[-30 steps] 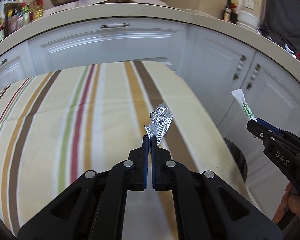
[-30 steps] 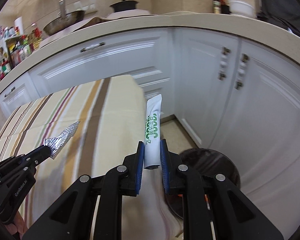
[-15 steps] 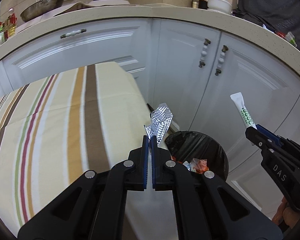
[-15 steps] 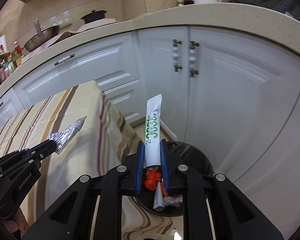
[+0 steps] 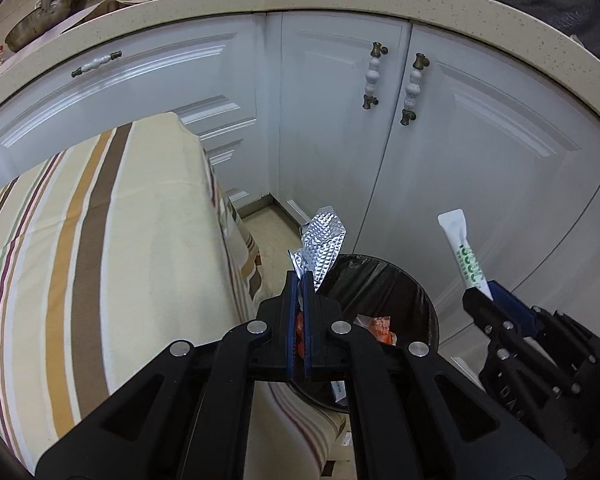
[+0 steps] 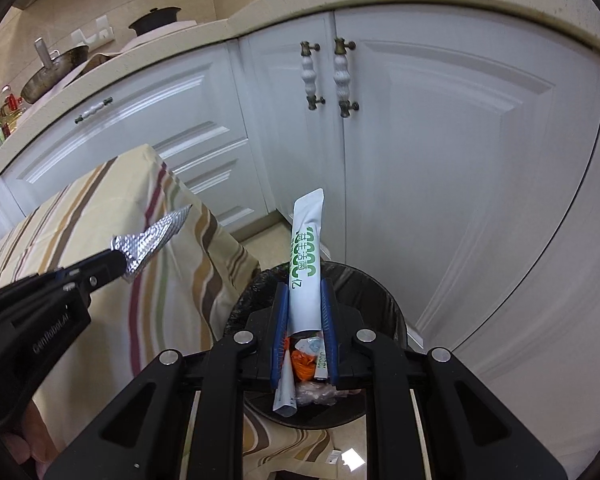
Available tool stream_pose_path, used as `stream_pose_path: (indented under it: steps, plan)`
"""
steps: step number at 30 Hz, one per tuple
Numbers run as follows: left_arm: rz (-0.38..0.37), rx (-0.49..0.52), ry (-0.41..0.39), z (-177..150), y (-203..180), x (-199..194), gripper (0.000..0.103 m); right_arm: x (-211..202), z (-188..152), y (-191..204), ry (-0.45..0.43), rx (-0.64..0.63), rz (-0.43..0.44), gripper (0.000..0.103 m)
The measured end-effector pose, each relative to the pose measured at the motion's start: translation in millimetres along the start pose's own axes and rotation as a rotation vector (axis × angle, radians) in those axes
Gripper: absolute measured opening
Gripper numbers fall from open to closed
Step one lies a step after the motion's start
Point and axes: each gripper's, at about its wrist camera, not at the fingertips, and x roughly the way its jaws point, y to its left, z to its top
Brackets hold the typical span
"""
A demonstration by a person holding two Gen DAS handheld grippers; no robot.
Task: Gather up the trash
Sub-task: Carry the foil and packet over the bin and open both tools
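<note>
A black-lined trash bin [image 6: 384, 300] is sitting on the floor between the striped desk's [image 5: 100, 240] edge and white cabinet doors [image 6: 440, 160], holding orange scraps and wrappers. Angling downward above it, the left gripper [image 5: 300, 276] is pinching a crumpled foil wrapper [image 5: 324, 240] tight over the near rim. The right gripper [image 6: 305, 292] is clamping a white sachet [image 6: 306, 260] over the opening.

foil wrapper [image 5: 325, 242] | white sachet [image 6: 306, 264] (green print) | both above black-lined bin [image 5: 414, 295]
</note>
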Motion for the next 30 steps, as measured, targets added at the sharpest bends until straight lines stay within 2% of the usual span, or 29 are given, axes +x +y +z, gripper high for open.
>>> stream_pose_path:
  steps: [12,13,14,16,21,23,30]
  plan:
    - [0.003,0.024,0.029,3,-25,23,0.004,16,9,-12,-0.007,0.011,-0.023,0.017]
    - [0.012,0.018,0.022,4,-25,24,0.011,18,10,-14,-0.018,0.014,-0.031,0.023]
    - [0.023,0.015,0.016,5,-24,24,0.029,20,12,-16,-0.026,0.019,-0.035,0.028]
    - [0.032,0.002,-0.004,7,-23,24,0.050,23,14,-21,-0.031,0.031,-0.043,0.045]
    - [0.020,0.010,0.000,10,-23,25,0.052,22,17,-28,-0.039,0.047,-0.050,0.049]
    - [0.018,0.006,0.000,10,-23,25,0.056,18,17,-29,-0.046,0.048,-0.057,0.051]
    - [0.010,0.024,-0.026,8,-27,13,0.058,2,17,-30,-0.063,0.045,-0.083,0.052]
